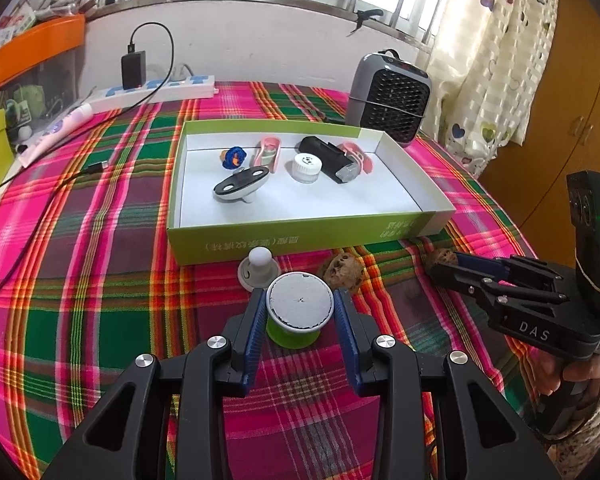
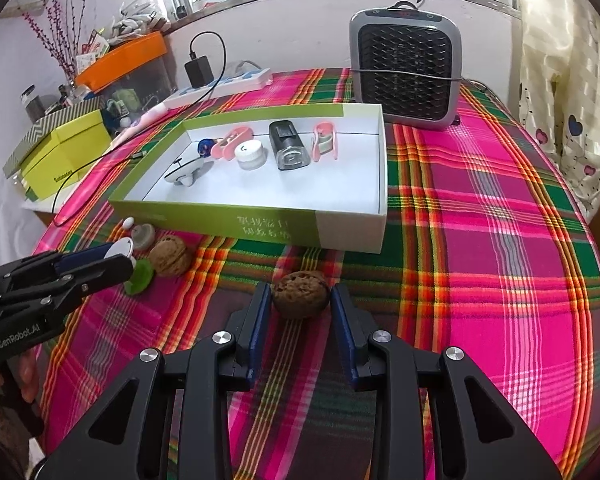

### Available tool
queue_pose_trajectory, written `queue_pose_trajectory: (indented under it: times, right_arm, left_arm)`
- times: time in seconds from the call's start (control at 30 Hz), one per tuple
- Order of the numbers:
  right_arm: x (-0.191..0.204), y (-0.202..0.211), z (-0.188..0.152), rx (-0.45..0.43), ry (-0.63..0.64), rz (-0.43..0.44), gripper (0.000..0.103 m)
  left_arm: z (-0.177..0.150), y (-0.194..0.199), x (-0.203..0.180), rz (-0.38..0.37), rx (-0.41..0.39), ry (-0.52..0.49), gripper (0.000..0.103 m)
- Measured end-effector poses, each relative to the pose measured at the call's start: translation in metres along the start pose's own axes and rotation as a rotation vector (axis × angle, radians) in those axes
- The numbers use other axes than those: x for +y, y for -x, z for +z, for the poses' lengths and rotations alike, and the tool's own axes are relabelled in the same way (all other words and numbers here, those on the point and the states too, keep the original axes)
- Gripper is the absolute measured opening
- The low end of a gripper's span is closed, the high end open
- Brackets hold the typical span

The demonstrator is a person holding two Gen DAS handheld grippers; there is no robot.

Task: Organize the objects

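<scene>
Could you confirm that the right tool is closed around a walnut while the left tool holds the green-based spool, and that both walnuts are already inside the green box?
Nearly: the right tool grips one walnut and the left tool holds the spool, but neither walnut is inside the box. The right wrist view shows the other walnut on the tablecloth in front.

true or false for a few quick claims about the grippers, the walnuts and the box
1. The left gripper is closed on a green pot with a white lid. True.
2. The right gripper has a walnut between its pads. True.
3. A second walnut lies inside the green box. False: it lies on the tablecloth in front of the box.
4. The box is empty. False: several small things lie in it, among them a black cylinder.
5. A grey heater stands behind the box. True.
</scene>
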State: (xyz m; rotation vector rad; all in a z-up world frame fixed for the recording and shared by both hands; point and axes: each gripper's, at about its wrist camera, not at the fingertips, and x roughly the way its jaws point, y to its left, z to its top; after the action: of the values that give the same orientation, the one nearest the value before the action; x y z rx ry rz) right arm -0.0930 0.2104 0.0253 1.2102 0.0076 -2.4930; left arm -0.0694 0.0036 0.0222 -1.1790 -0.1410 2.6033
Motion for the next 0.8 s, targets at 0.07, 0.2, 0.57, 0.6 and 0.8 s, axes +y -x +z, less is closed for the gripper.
queue_pose_trajectory:
  times: [0.07, 0.2, 0.57, 0.6, 0.8]
  right_arm:
    - [0.002, -0.001, 0.0, 0.002, 0.011, -0.004, 0.032]
    - [0.002, -0.005, 0.0, 0.011, 0.016, -0.01, 0.032]
    - [0.003, -0.009, 0.003, 0.008, 0.026, -0.019, 0.039]
    - [0.002, -0.009, 0.003, 0.007, 0.025, -0.018, 0.039]
    - [0.002, -0.009, 0.004, 0.007, 0.026, -0.02, 0.039]
  left_arm:
    - [0.0, -0.002, -0.001, -0.001, 0.003, -0.008, 0.033]
    - [-0.001, -0.007, -0.002, 0.0, 0.018, -0.014, 0.04]
    - [0.003, -0.013, -0.003, 0.022, 0.011, -0.008, 0.041]
    - [0.004, -0.013, -0.003, 0.023, 0.011, -0.01, 0.041]
    - [0.003, -0.014, -0.004, 0.027, 0.008, -0.01, 0.04]
